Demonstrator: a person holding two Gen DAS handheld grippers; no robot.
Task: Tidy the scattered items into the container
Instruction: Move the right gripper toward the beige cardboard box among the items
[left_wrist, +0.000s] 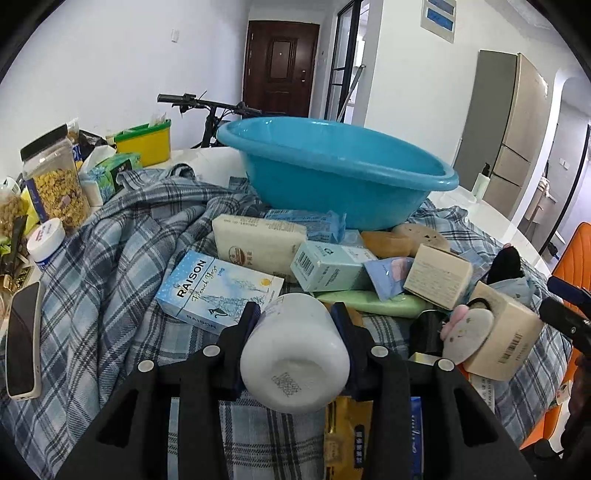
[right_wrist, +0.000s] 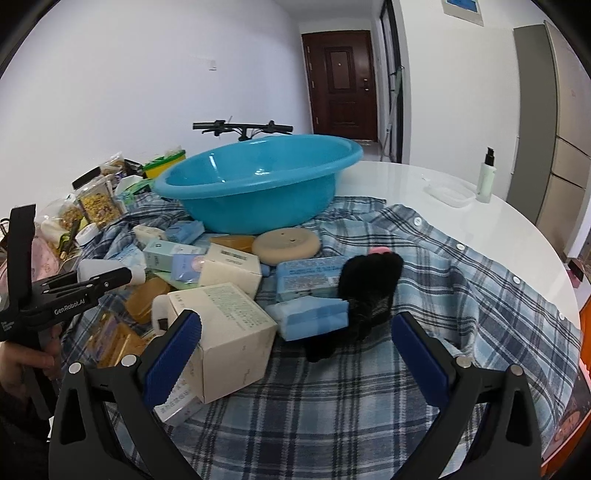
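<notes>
Between left jaws, white bottle (left_wrist: 295, 354).

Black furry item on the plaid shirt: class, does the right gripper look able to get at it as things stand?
Probably yes. The right gripper is open, and the black furry item lies just ahead between its fingers, uncovered on top. The cream box crowds the left finger, and a blue packet touches the item.

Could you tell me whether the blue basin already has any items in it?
Empty, as far as can be seen: the blue basin shows only bare inner wall in the right wrist view, though its very bottom is hidden behind the near rim.
</notes>
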